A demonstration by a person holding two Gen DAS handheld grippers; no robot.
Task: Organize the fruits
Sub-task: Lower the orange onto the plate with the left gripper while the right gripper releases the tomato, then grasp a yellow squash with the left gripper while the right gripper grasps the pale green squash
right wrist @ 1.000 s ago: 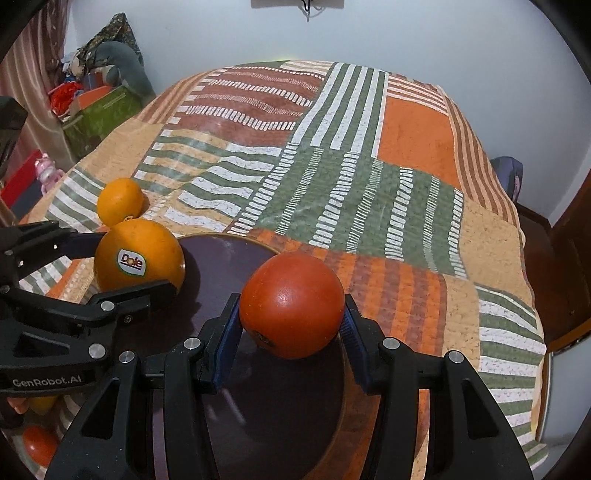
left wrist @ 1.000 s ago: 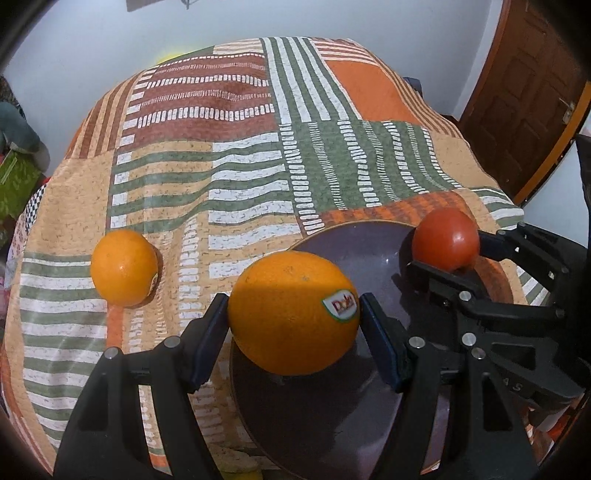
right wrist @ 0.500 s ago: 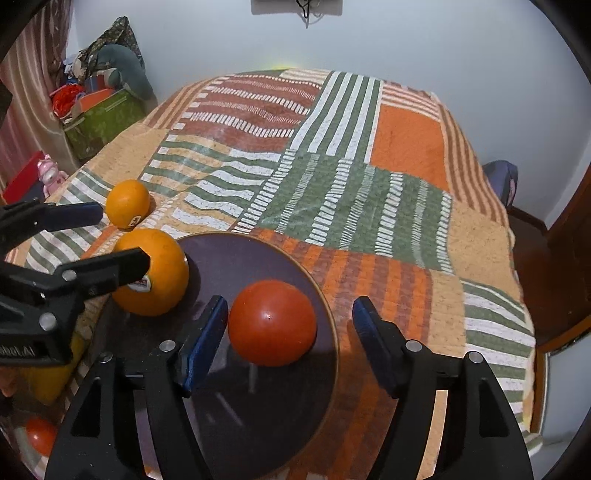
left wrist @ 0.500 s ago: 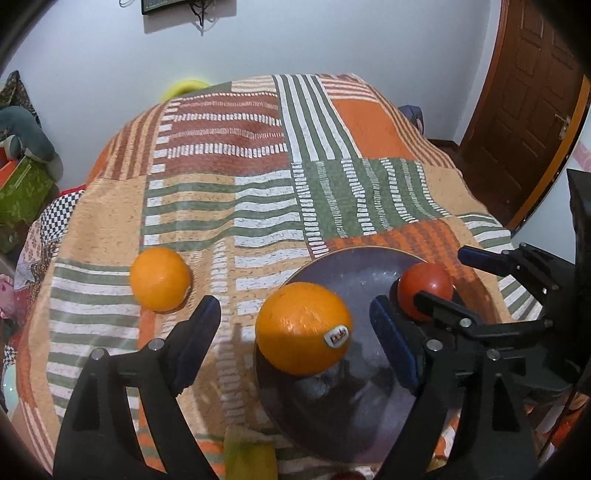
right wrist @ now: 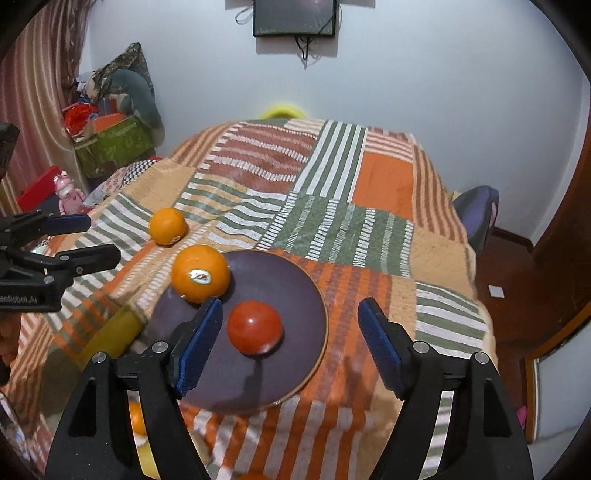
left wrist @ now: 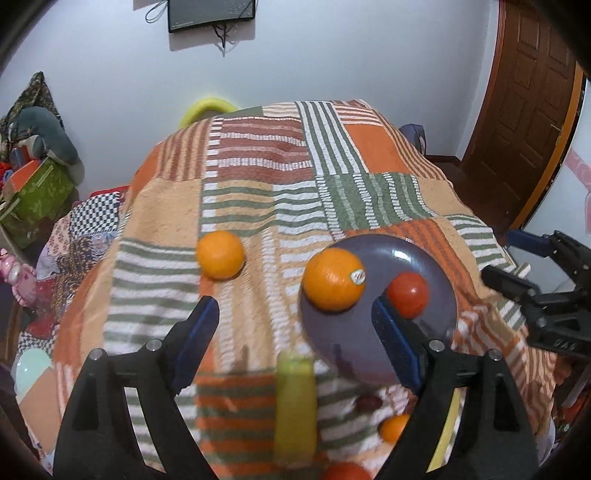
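Two fruits sit on the dark plate (right wrist: 295,280): one big orange with a sticker (right wrist: 200,272) at the plate's left rim and one tomato (right wrist: 255,326) nearer its middle, close together but not touching. One smaller orange (right wrist: 167,226) lies off the plate on the striped bedspread (right wrist: 332,229), a little farther toward the left edge of the bed.

At the near edge of the bed there is more fruit, mostly blurred. A long yellow-green piece (left wrist: 295,402) lies just in front of the plate; I cannot tell what it is. One small orange fruit (left wrist: 393,428) and part of one red fruit (left wrist: 343,472) show at the very bottom of the left view, along with a small dark thing (left wrist: 367,402) that is too smeared to name.

The left gripper (left wrist: 295,339) stands wide with nothing between its blue pads (left wrist: 197,332), its jaws having just been opening; the sticker orange lies beyond its right finger. The right gripper (right wrist: 291,343) is wide too, jaws likewise just opening, and the tomato lies free on the plate beyond its left pad.

Around the bed: a screen (right wrist: 295,16) on the wall, a wooden door (left wrist: 524,122) to the right, a green box (right wrist: 114,144) piled with clutter in the left corner, a pink toy (right wrist: 68,192) beside it.
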